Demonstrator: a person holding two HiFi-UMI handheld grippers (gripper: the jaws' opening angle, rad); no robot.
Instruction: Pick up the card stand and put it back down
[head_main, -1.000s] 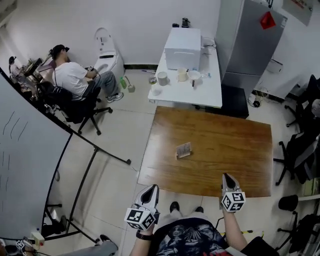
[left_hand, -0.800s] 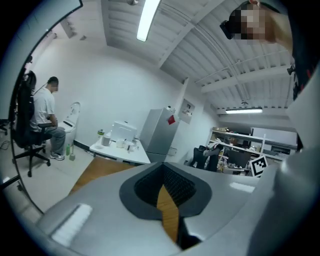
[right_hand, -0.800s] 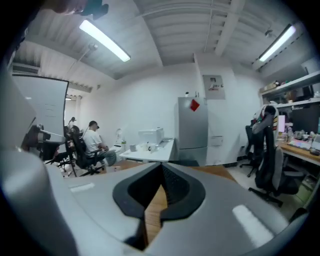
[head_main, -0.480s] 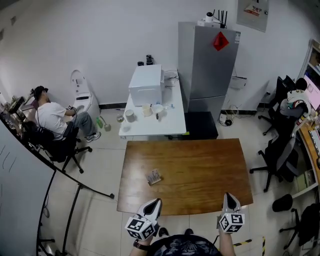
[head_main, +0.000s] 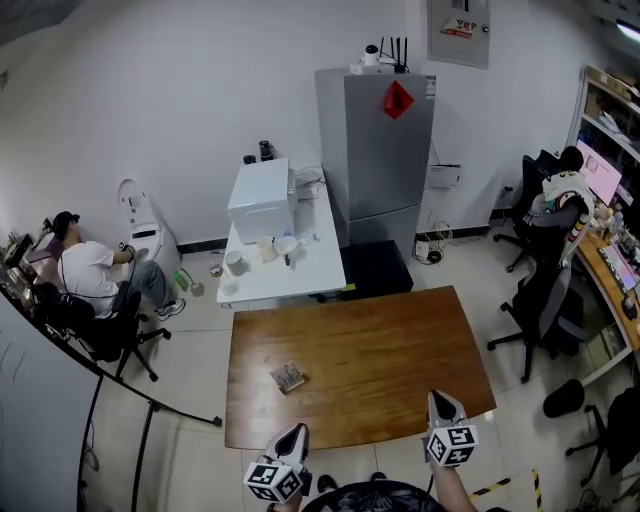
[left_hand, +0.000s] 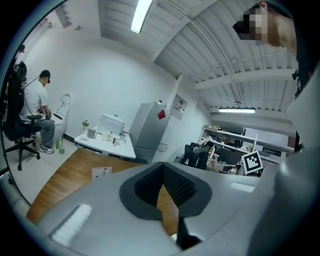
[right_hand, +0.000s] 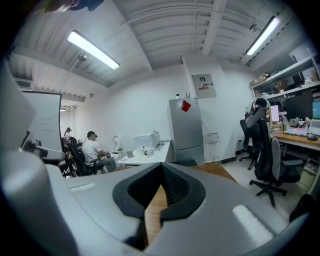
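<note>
Since a second ago the view has lifted, so both claws sit lower in frame and the card stand (head_main: 288, 377) looks smaller. It has stayed on the wooden tabletop (head_main: 400, 340). It is a small pale card with dark print, standing upright. It sits on the tabletop's near left part, a little beyond the left claw (head_main: 296, 433) and well left of the right claw (head_main: 437, 398). Both claws are closed and empty.

light: bright, ceiling tubes (right_hand: 93, 50) | edges: fisheye-bent | foreground: soft
</note>
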